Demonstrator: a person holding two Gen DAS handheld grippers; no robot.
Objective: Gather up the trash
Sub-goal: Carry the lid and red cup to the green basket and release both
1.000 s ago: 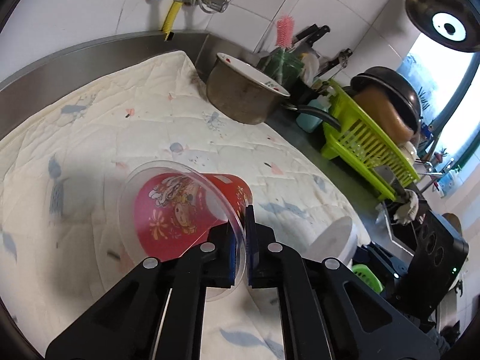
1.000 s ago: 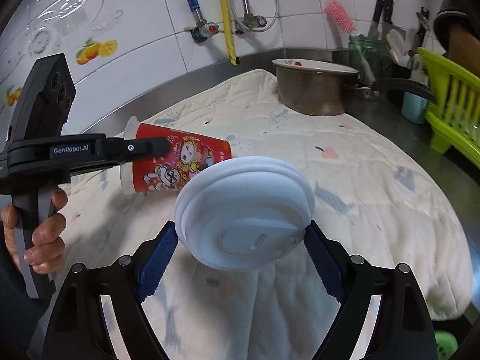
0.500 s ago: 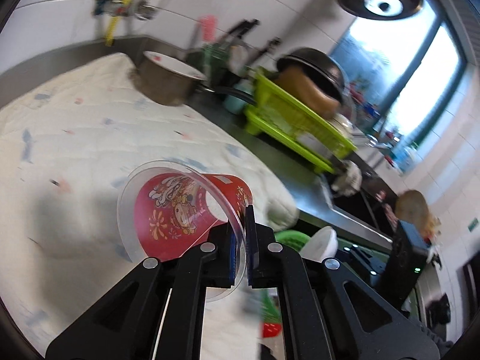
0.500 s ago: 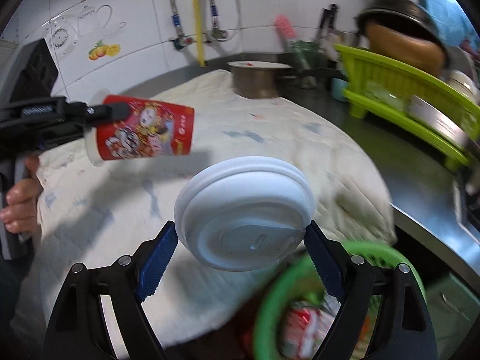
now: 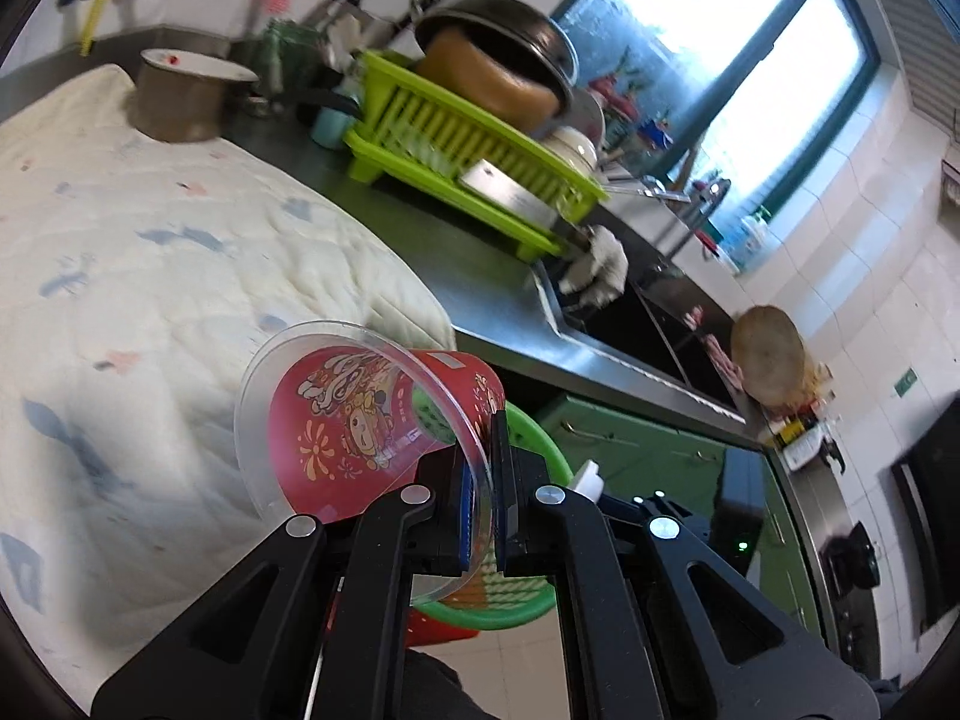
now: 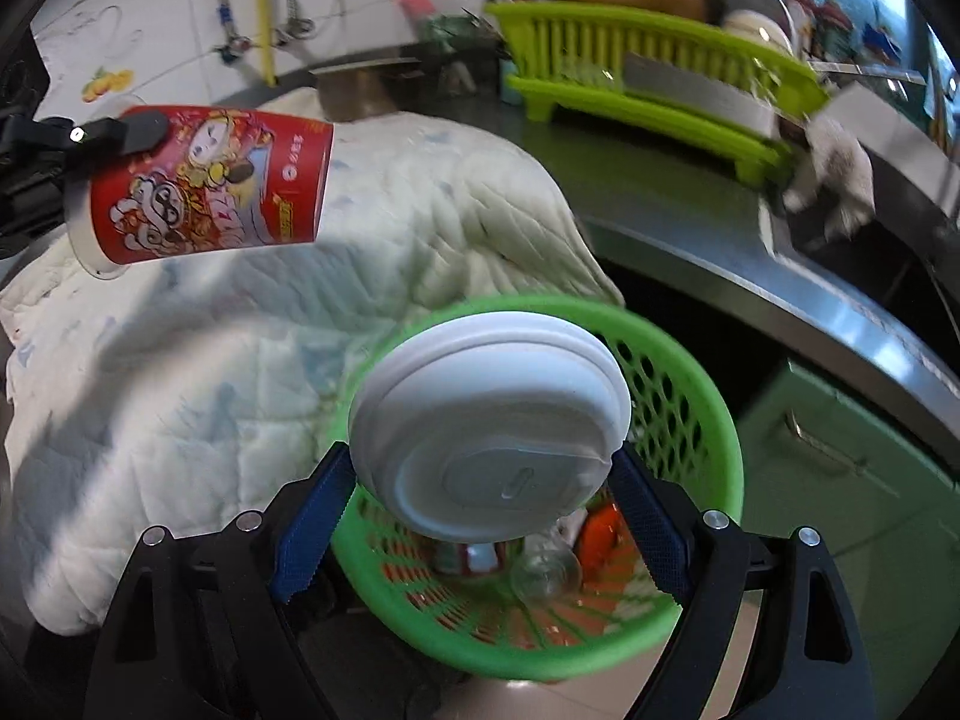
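Right gripper (image 6: 480, 510) pinches white lid (image 6: 489, 435) directly over green basket (image 6: 690, 372), nearer arm. Left gripper (image 5: 480, 498) clamps red cup (image 5: 360, 426) rim, cup lying sideways at counter edge.

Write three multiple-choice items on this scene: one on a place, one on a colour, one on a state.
1. Where is the white lid?
A. on the quilt
B. above the basket
C. in the dish rack

2. What colour is the basket?
A. green
B. blue
C. white

3. How is the red cup held?
A. lying loose on the quilt
B. standing in the sink
C. rim pinched by the left gripper

Key: B, the lid sits in the right gripper over the basket mouth; A, its mesh is green; C, the gripper is shut on the rim.
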